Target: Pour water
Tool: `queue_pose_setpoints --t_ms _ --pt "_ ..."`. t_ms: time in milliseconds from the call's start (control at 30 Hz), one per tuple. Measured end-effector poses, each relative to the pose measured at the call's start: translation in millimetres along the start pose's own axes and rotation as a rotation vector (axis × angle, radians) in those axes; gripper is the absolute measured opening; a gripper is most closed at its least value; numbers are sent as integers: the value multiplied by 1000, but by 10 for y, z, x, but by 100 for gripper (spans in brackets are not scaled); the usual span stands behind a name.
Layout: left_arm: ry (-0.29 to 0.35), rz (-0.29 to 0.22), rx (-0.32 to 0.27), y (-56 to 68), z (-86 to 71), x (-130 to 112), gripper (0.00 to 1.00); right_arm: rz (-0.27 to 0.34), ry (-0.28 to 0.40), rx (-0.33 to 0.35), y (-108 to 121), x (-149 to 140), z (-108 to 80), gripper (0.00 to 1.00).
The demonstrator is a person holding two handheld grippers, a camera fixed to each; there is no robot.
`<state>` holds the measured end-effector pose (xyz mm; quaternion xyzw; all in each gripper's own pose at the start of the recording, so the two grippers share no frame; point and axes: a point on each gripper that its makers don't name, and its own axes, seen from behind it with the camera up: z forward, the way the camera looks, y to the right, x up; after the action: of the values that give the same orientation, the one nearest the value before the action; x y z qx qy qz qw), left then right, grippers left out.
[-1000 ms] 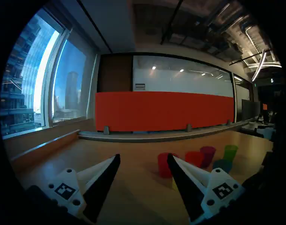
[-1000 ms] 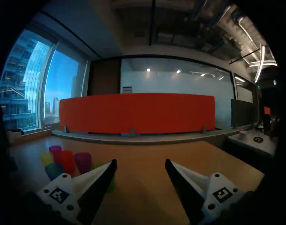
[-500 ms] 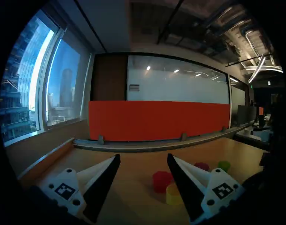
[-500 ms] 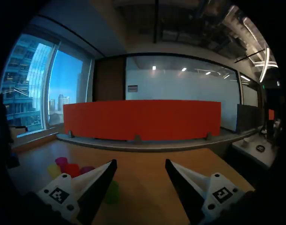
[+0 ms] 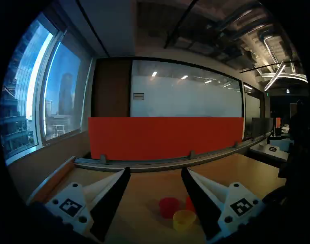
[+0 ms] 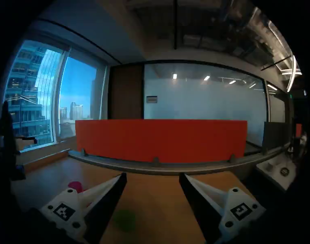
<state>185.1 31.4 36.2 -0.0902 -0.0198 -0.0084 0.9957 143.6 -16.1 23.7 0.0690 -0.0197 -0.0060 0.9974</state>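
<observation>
left tool (image 5: 155,170): spread, empty. right tool (image 6: 152,175): spread, empty. small yellow plastic cup (image 5: 184,219): on wooden surface (image 5: 146,195), under left tool; round red plastic cup (image 5: 169,206) just beside it. risk: careless descent could topple both cups.

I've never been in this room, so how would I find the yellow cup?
Find the long orange-red partition along the far side of the wooden table. In the left gripper view, come toward the camera to a little cluster of cups. The yellow cup stands nearest, just in front of the red cup; its neighbours are red.
</observation>
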Motion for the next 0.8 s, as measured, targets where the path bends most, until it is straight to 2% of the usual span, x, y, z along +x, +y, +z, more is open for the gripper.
queue_pose_setpoints --t_ms 167,367,600,800 --pt "-6 12 -30 58 13 10 93 2 1 27 -61 10 17 100" --pt "0 22 -101 226 17 57 93 -5 1 73 -141 31 20 100" --pt "0 4 -197 434 -5 98 93 -14 10 189 -350 89 -5 100" --pt "-7 -3 -264 558 -33 94 93 -17 9 308 -587 109 -63 100"
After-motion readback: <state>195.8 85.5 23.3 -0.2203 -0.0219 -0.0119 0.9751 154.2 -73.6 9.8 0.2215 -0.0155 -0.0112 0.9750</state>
